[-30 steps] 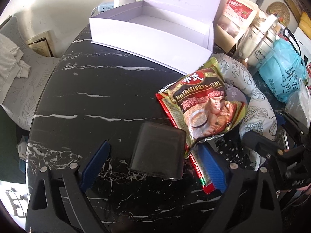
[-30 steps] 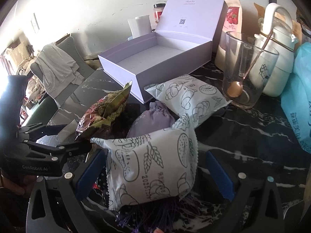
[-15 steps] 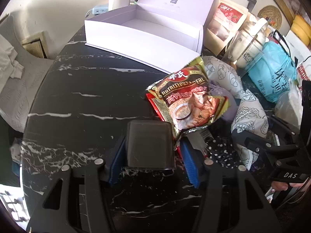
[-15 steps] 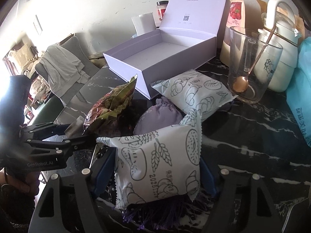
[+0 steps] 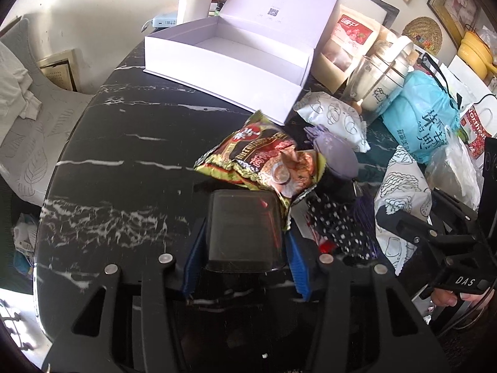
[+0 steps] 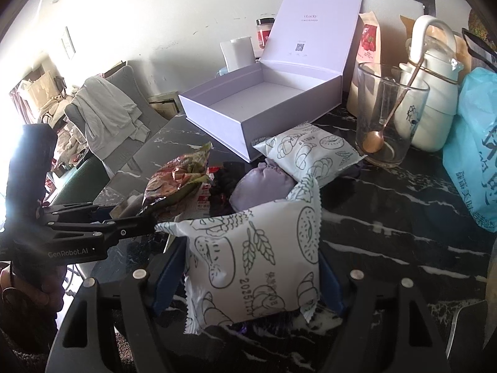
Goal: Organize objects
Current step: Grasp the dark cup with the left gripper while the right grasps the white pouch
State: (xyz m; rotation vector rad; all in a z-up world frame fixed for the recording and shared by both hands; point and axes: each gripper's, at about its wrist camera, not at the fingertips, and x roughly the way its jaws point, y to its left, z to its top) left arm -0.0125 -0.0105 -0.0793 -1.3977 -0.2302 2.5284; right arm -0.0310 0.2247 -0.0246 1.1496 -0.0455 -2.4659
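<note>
Left gripper (image 5: 245, 245): its blue jaws are closing and press on both sides of the dark box (image 5: 245, 230), so they are grasping it.
Dark box: a see-through dark plastic tub, between the left jaws, low over the table (image 5: 124, 143). I cannot tell if it touches the table.
Right gripper (image 6: 248, 267): its blue jaws squeeze the sides of the white bread packet (image 6: 248, 258) and hold it.
White bread packet: puffy, with drawings of bread and wheat on it. It sits in the right jaws, and its top corner pokes up by the purple pouch (image 6: 264, 186).
Snack bag (image 5: 264, 161): shiny red, green and gold. It lies just behind the dark box, with one edge over the box's far corner.
Purple pouch: soft and round, between the snack bag and the second bread packet (image 6: 310, 152).
Second bread packet: flat on the table, right next to the front corner of the white gift box (image 6: 248, 105).
White gift box: open, with its lid standing up at the back. It is at the far side of the table.
Glass cup (image 6: 388, 115): stands to the right of the gift box, with a spoon (image 6: 379, 133) leaning inside it.
White jug (image 6: 431, 105): right behind the glass cup.
Blue bag (image 6: 475, 149): at the right edge of the table.
Table: black with white streaks.
</note>
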